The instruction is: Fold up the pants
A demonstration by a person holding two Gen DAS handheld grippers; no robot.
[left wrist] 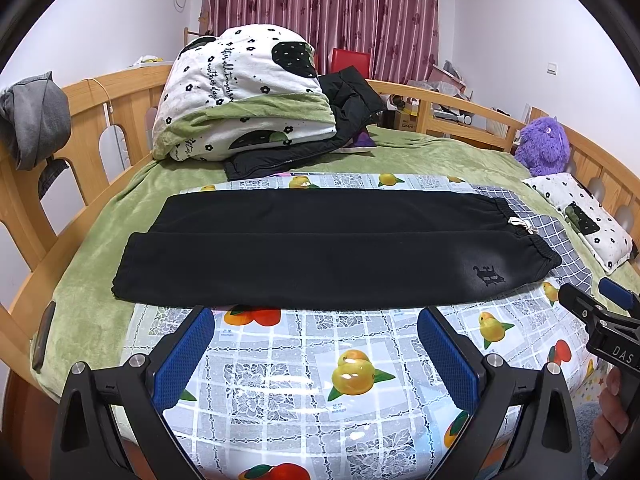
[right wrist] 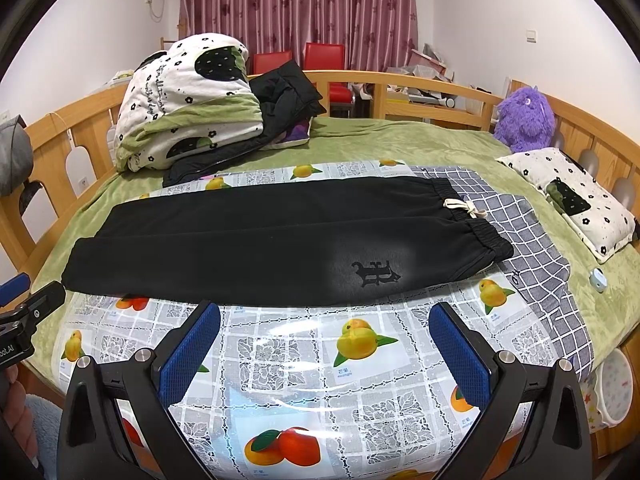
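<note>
The black pants [left wrist: 328, 248] lie flat on a fruit-print plastic sheet [left wrist: 320, 364] spread over the bed [left wrist: 100, 216], legs to the left, elastic waistband [right wrist: 468, 216] with its white drawstring to the right. The two legs lie edge to edge; no fold appears made yet. Both tongs stand wide and empty: the left tongs [left wrist: 316, 354] hover just near of the pants' middle, the right tongs [right wrist: 324, 354] nearer the waist end and the logo [right wrist: 376, 274].

Judged step: the first grasp. It would go best with one pair of tongs taking the near waistband corner and the other the near cuff, each pinching a single leg's thickness only, then carrying the near leg over the far one with edges matched. The cloth looks thick and soft; a shallow pinch may slip.

The right view shows the drawstring bow plainly, a checked cloth [right wrist: 532, 248] under the waist and a small blue object far right. The left view alone shows the cuffs [left wrist: 120, 284] fully and a dark phone-like item at the bed's left edge.
</note>
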